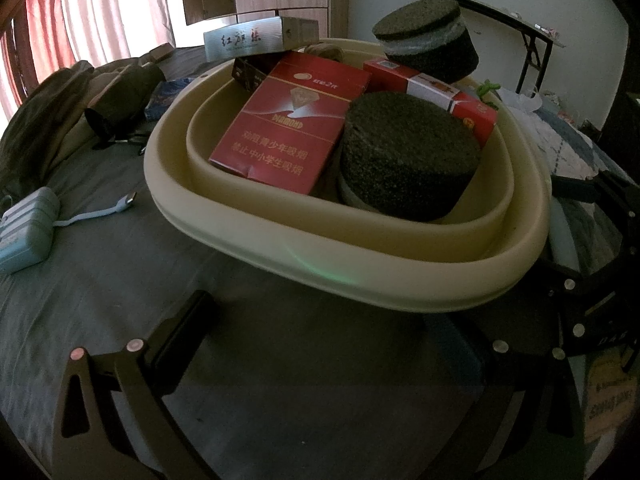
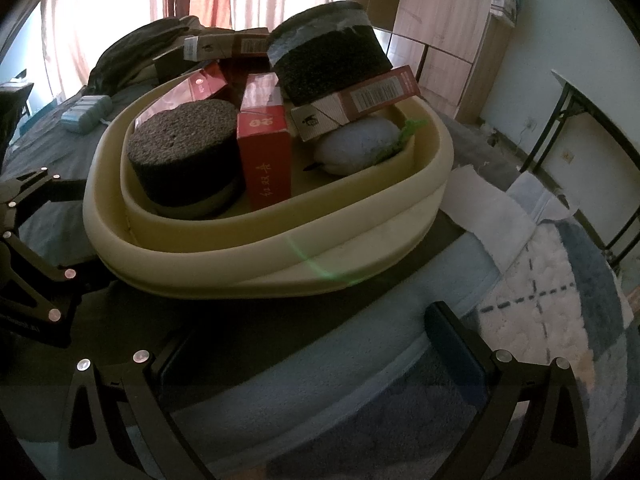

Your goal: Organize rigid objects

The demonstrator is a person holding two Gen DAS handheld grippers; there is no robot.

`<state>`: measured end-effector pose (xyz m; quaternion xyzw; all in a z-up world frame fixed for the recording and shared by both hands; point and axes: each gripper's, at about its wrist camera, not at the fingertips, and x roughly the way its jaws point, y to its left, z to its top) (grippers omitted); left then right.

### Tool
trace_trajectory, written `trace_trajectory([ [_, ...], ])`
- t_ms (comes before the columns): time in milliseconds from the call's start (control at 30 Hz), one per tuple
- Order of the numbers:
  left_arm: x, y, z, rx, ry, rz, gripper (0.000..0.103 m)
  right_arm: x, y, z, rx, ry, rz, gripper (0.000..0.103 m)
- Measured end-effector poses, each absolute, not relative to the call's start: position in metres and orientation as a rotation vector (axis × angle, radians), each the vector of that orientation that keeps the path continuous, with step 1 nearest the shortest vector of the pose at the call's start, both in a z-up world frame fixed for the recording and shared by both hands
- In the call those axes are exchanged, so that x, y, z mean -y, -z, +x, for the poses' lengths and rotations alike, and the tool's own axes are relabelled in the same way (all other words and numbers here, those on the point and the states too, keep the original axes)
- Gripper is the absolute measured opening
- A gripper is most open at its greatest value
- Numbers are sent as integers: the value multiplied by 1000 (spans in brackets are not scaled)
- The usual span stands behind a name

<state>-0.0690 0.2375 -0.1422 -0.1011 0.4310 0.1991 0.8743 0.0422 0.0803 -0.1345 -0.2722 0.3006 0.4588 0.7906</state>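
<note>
Cream plastic basin (image 1: 248,216) sits on the grey bed (image 1: 100,280), filled with red boxes (image 1: 288,120) and dark foam pucks (image 1: 408,152). I see my left gripper (image 1: 320,344) and right gripper (image 2: 312,344) spread wide before it, holding nothing.

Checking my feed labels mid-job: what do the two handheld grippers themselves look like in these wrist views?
Both look alike. The left gripper and the right gripper each have black, angular metal fingers with triangular cut-outs, round silver screw heads at the joints and flat dark pads. White lettering, too blurred to read, marks the left gripper's body as seen from the right wrist. No cables, sleeves or hands show.
</note>
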Motion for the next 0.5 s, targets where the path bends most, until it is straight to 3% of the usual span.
trace_trajectory([
  [500, -237, 143, -71, -899, -417, -211, 103, -80, 135, 41, -649, -990, -585, 103],
])
